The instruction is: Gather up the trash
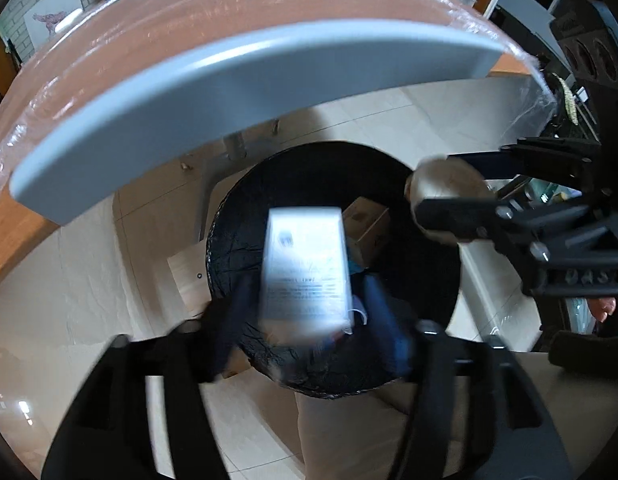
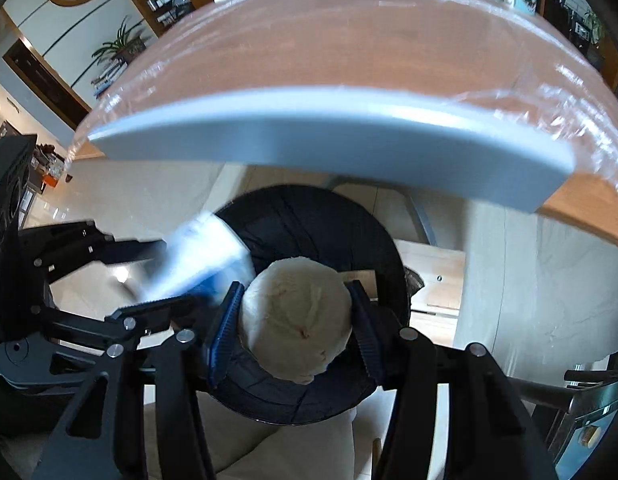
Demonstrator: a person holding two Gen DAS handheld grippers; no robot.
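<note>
Here both grippers hang over the round black-lined trash bin (image 1: 333,268) below the table edge, presumably for dropping: the left gripper (image 1: 305,304), jaws spread, frames a blurred white printed packet (image 1: 305,268), grip uncertain; the right gripper (image 2: 295,316) clamps a crumpled pale paper ball (image 2: 297,320).

A wooden table (image 1: 237,12) wrapped in clear plastic has a grey edge (image 2: 309,136), above a shiny pale floor (image 1: 89,300).

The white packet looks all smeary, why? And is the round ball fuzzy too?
Left wrist view: the white packet and left gripper are motion-blurred. Right wrist view: the packet is streaked again, but the crumpled ball in the right gripper looks sharp.
</note>
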